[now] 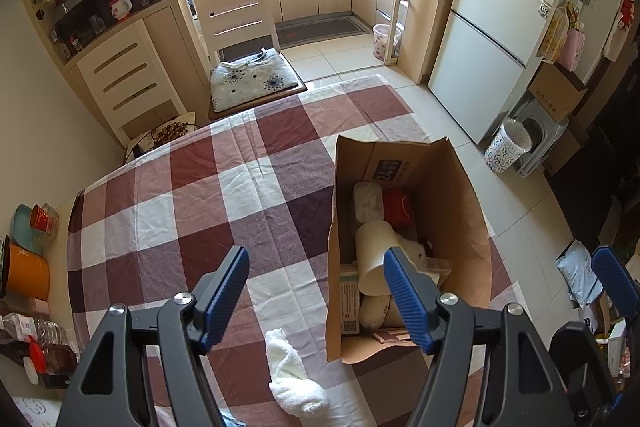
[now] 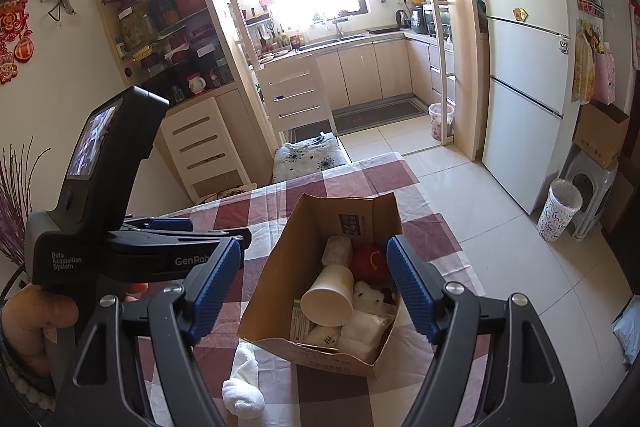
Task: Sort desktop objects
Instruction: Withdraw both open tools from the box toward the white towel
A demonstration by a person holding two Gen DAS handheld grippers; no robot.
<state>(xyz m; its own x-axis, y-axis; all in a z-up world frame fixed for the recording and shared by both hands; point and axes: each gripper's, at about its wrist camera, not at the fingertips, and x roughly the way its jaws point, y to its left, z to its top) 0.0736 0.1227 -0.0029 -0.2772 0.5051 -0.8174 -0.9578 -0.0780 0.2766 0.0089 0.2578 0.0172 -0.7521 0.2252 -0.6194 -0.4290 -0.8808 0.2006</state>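
Blue ribbed pads fill the bottom of both views. At the lower centre of the left wrist view the left gripper (image 1: 316, 301) has its jaws spread wide with nothing between them; its right-hand pad overlaps, in the picture, the near left corner of the cardboard box (image 1: 460, 227), though whether it touches the cardboard is hard to judge. Directly below the gap, at the bottom centre of the frame, a rolled white towel (image 1: 294, 379) lies on the checked tablecloth (image 1: 192, 195), just beside the box's left wall.

In the right wrist view the right gripper (image 2: 314, 289) has its jaws opening, wide apart and empty, framing the open box (image 2: 276, 283) from above. Inside the box, at centre frame, a cream paper cup (image 2: 328, 297) lies on its side with its base toward the camera; behind it sit a red round container (image 2: 370, 261) and a white lidded tub (image 2: 338, 249), to its right a small white plush toy (image 2: 370, 297), and below it clear plastic packets (image 2: 366, 325) and a printed carton (image 2: 300, 323) whose text is too small to read. Large digits "24" show on the box's inner far flap.

At the left of that view a hand (image 2: 36, 327) grips the other device, whose body reads "Data Acquisition System" and "GenRob", the rest hidden behind the pad; its small screen is lit
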